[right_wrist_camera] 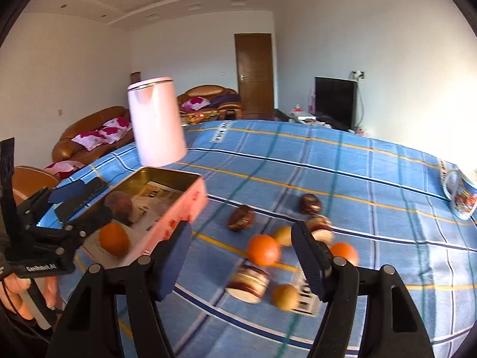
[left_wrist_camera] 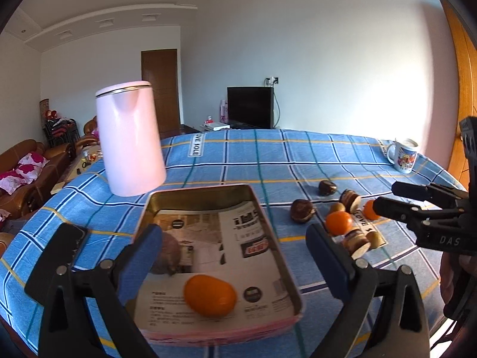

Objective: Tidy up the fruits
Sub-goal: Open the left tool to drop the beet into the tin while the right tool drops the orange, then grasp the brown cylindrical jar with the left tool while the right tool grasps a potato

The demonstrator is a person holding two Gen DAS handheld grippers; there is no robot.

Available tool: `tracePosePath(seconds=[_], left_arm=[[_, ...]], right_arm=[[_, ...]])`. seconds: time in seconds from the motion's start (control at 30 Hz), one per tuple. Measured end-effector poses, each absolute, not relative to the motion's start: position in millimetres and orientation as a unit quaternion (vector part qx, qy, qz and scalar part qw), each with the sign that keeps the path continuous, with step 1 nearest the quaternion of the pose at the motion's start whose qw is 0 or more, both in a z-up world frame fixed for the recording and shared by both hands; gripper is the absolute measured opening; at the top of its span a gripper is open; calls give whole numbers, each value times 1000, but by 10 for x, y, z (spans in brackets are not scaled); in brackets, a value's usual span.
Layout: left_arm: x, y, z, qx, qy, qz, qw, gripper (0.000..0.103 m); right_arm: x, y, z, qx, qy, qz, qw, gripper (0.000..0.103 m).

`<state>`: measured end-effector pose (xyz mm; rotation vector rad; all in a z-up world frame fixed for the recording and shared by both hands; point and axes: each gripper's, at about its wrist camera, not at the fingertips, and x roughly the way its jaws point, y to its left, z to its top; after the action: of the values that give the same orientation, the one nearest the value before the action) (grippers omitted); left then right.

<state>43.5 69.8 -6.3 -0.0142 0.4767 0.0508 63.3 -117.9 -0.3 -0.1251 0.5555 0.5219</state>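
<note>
Blue plaid tablecloth across the whole table, serving as the sorting ground. Pink kettle upright behind the tin, clear of the work. Paper-lined tin tray near the front edge, within easy reach, already holding an orange and a brownish fruit. Left gripper spread wide over the tray, grasping nothing, probably just after a drop. Right gripper likewise spread and empty, poised above the loose fruits, a second orange between its fingers' line. Mug far off.
</note>
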Motion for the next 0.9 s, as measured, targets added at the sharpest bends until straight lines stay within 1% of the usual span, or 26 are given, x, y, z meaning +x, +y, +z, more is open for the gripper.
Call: tracePosePath(seconds=[0.1, 0.23, 0.3, 0.37, 0.4, 0.5, 0.57, 0.63, 0.7, 0.73, 0.9], left_arm=[[524, 440, -83, -5, 247, 1, 969, 99], [625, 121, -141, 6, 262, -25, 965, 99], [662, 20, -181, 10, 270, -29, 962, 99], [711, -50, -221, 9, 278, -37, 960, 99], [735, -75, -237, 8, 281, -40, 959, 99], [783, -129, -290, 8, 290, -44, 956, 99], [805, -148, -320, 6, 296, -46, 954, 99], [824, -168, -340, 5, 300, -51, 952, 98], [828, -191, -342, 8, 301, -52, 952, 98], [828, -203, -339, 9, 300, -53, 952, 98], [868, -293, -326, 14, 305, -67, 950, 92]], right_arm=[[645, -1441, -88, -76, 283, 222, 930, 70], [718, -1566, -239, -81, 313, 223, 920, 69], [743, -1566, -283, -82, 322, 229, 915, 64], [761, -1532, -343, -89, 337, 235, 907, 53], [789, -1516, -375, -91, 347, 242, 902, 50], [852, -1486, -464, -89, 372, 251, 889, 47], [882, -1490, -504, -83, 386, 256, 883, 41], [938, -1484, -565, -73, 409, 275, 867, 40], [950, -1503, -561, -65, 411, 277, 866, 33], [944, -1501, -565, -65, 412, 279, 865, 26], [851, -1610, -508, -58, 387, 257, 884, 26]])
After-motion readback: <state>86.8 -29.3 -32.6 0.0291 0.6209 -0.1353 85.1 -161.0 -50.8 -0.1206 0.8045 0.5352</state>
